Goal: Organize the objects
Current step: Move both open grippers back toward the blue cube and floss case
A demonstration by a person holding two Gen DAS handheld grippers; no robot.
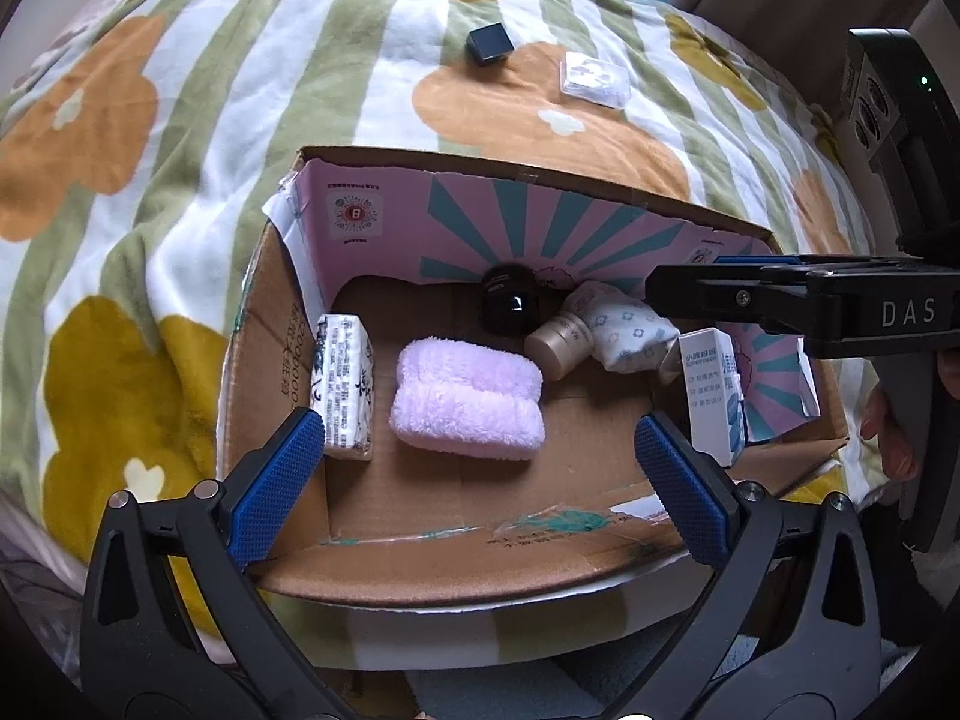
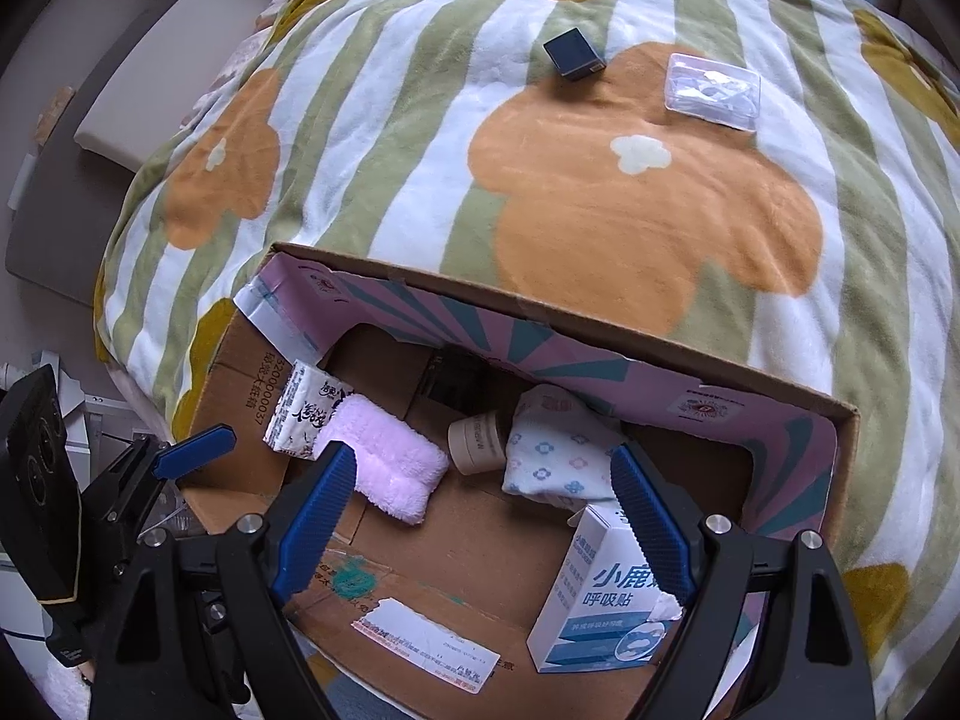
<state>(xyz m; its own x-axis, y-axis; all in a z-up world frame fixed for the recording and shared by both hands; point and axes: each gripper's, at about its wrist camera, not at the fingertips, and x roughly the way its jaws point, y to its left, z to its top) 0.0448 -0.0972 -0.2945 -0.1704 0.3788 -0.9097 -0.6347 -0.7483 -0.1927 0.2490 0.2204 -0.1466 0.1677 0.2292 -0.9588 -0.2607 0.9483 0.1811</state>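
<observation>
Nearest the lens, the left gripper (image 1: 480, 474) hangs over the near edge of the cardboard box (image 1: 456, 546) with its blue-padded jaws spread wide and nothing between them. The right gripper (image 2: 486, 522) is likewise spread wide and empty, poised over the box's right end, its pads either side of the blue-and-white carton (image 2: 606, 594).

The box is brown inside, with a pink and teal sunburst print on its folded flaps and torn tape along the rim. It sits on a blanket (image 1: 180, 120) of green and white stripes with orange and mustard flowers.

Six things lie in the box: one wrapped tissue pack (image 1: 343, 387) at the left wall, one folded pink towel (image 1: 468, 399) in the middle, one black jar (image 1: 510, 306) at the back, one beige bottle (image 1: 559, 343) on its side, one flower-print cloth (image 1: 630, 324) touching it, and the upright carton on the right.

Two things remain on the blanket beyond the box, near each other: one dark cube (image 1: 489, 43) and one clear plastic case (image 1: 594, 79).
</observation>
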